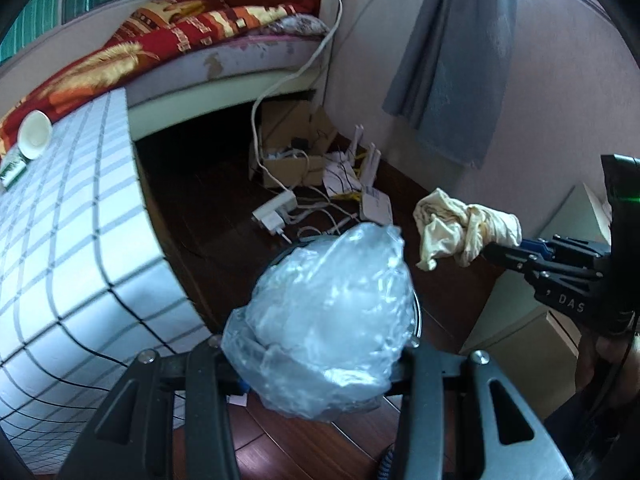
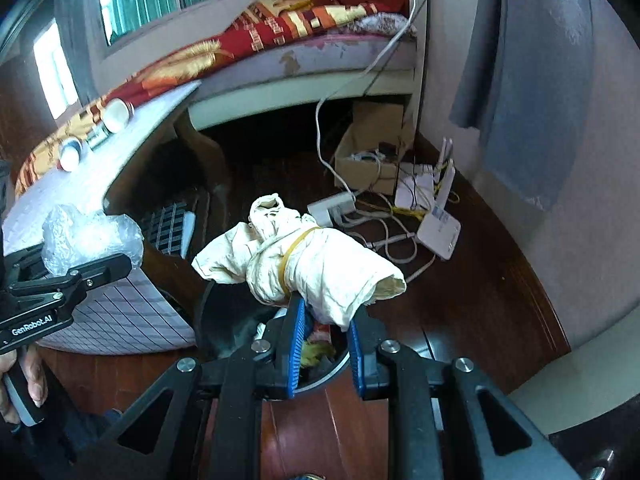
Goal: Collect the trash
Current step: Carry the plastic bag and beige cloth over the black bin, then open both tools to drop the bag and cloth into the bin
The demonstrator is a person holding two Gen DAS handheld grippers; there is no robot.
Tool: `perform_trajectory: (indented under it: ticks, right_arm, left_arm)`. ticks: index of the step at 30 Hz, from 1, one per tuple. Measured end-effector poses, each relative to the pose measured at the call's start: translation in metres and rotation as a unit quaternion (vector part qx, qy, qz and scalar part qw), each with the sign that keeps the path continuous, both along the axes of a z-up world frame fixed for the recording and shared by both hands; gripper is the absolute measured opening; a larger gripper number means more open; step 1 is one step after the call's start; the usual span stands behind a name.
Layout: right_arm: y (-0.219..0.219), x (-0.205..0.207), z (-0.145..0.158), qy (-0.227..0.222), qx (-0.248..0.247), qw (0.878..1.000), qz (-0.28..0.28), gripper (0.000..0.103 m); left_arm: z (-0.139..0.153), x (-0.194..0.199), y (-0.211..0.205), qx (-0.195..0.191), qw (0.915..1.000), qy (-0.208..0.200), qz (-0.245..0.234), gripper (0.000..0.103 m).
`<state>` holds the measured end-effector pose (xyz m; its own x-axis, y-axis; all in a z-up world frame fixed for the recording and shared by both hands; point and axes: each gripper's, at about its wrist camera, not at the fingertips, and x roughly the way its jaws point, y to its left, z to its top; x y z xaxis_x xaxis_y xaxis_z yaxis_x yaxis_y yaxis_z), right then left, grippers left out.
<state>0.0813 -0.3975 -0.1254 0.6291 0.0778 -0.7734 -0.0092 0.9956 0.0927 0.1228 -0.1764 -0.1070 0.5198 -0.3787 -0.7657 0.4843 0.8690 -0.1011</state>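
Note:
My left gripper (image 1: 320, 354) is shut on a crumpled clear plastic bag (image 1: 332, 320) and holds it over the round trash bin (image 1: 417, 312), mostly hidden beneath. It also shows in the right wrist view (image 2: 90, 236). My right gripper (image 2: 327, 308) is shut on a cream paper bundle (image 2: 320, 264) tied with a rubber band, held above the bin (image 2: 332, 368), which holds some trash. The bundle also shows in the left wrist view (image 1: 464, 228), to the right of the plastic bag, held by the right gripper (image 1: 500, 246).
A table with a checked cloth (image 1: 72, 220) stands to the left, with cups (image 1: 35, 134) on it. A bed (image 1: 224, 60) lies behind. A cardboard box (image 1: 292, 152), a power strip (image 1: 276, 210), a router (image 2: 438, 228) and cables sit on the dark wood floor. A cabinet (image 1: 532, 332) stands at right.

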Motion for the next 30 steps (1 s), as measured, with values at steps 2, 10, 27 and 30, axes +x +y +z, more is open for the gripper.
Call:
perform_trajectory:
  ticks: [2, 10, 27, 30]
  right_arm:
    - [0.001, 0.003, -0.010, 0.011, -0.003, 1.000, 0.003, 0.021]
    - [0.015, 0.012, -0.038, 0.042, -0.034, 0.998, 0.032, 0.022]
    - [0.045, 0.038, -0.091, 0.093, -0.059, 0.990, 0.083, 0.028]
    - [0.048, 0.041, -0.093, 0.089, -0.087, 0.989, 0.078, 0.089]
  left_arm:
    - [-0.011, 0.003, -0.003, -0.001, 0.9999, 0.016, -0.005, 0.045]
    - [-0.050, 0.015, -0.013, 0.014, 0.9981, 0.059, -0.009, 0.045]
    - [-0.104, 0.043, -0.024, 0.021, 0.9908, 0.129, -0.035, 0.045]
    - [-0.113, 0.048, -0.025, 0.023, 0.9887, 0.145, -0.030, 0.061]
